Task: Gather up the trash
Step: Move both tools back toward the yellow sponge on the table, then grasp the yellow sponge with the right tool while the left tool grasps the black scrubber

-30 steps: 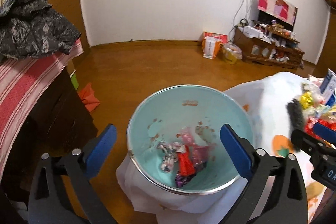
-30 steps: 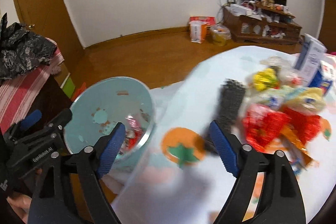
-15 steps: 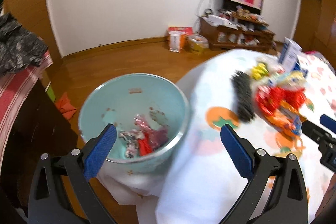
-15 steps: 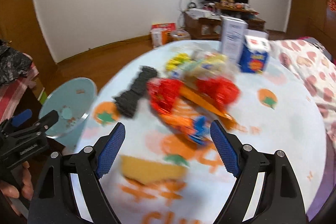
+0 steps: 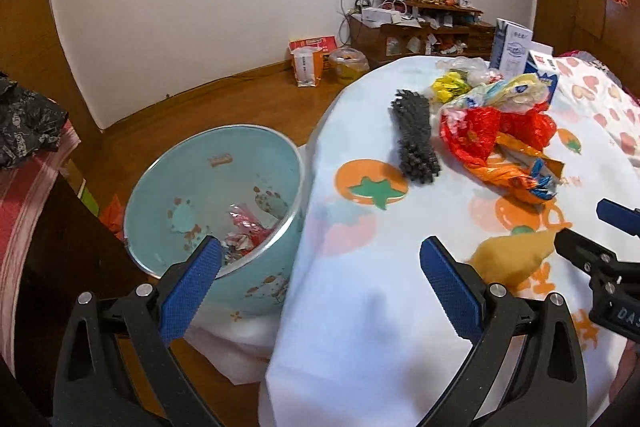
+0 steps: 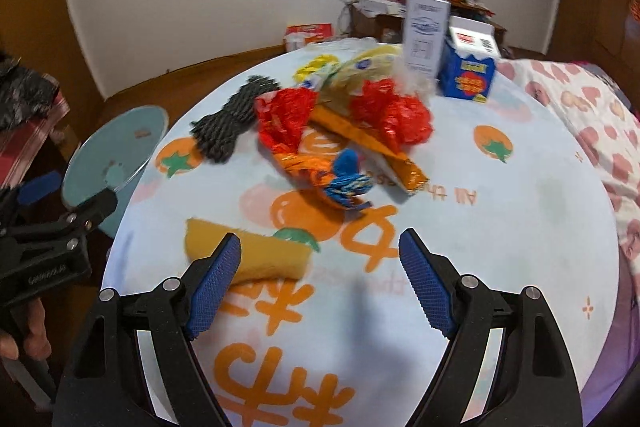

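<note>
Lying heaped on the round white fruit-print tablecloth (image 6: pixel 520 195), the crinkled red and orange wrappers (image 6: pixel 340 131) sat beside a pale blue bin (image 5: pixel 216 195) holding scraps. The right gripper (image 6: pixel 320 267) and left gripper (image 5: pixel 320 283) both hung spread apart, empty.

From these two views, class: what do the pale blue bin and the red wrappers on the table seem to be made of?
Bin: probably painted or enamelled metal, given its bright silvery rim and smooth printed wall.
Red wrappers: thin glossy plastic film, crinkled, partly translucent.
</note>
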### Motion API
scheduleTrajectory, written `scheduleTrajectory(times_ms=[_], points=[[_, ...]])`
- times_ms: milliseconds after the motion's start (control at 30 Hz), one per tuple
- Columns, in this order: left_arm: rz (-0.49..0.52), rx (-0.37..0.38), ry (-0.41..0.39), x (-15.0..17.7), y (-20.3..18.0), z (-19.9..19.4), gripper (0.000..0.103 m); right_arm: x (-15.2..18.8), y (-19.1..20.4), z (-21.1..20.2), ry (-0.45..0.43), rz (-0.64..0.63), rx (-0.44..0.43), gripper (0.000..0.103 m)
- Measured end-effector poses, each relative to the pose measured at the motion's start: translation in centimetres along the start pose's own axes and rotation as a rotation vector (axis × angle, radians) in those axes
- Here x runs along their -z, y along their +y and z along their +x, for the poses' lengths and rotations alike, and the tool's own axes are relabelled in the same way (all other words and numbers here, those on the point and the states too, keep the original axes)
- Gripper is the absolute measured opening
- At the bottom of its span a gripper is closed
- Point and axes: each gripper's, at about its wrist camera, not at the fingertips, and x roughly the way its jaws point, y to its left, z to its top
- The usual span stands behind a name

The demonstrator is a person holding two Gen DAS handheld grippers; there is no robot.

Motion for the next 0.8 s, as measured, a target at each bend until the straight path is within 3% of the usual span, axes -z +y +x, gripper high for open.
scheduleTrajectory(times_ms=[333, 400, 467, 500, 567, 800], points=[[-0.052, -0.023, -0.004, -0.7, 2.1, -0.2, 0.097, -0.6, 3.7, 3.5, 0.073, -0.126, -0.117, 0.081], [-0.056, -0.025, -0.005, -0.8, 2.3, -0.2, 0.097, -0.6, 3.9, 3.9, 0.096, -0.138, -0.125, 0.070], [-0.060, -0.027, -0.003, -0.9, 2.4, -0.1, 0.097, -0.2, 4.2, 4.6, 0.131, -0.171, -0.099, 0.050], [-0.062, -0.027, -0.001, -0.9, 2.4, 0.0, 0.097, 0.1, 4.2, 4.9, 0.141, -0.173, -0.099, 0.046], [-0.065, -0.025, 0.003, -0.9, 2.4, 0.2, 0.097, 0.2, 3.6, 5.0, 0.145, -0.129, -0.149, 0.036], [-0.044, -0.006, 0.000, -1.2, 1.6, 0.6, 0.097, -0.7, 1.4, 2.8, 0.078, -0.059, -0.125, 0.030]])
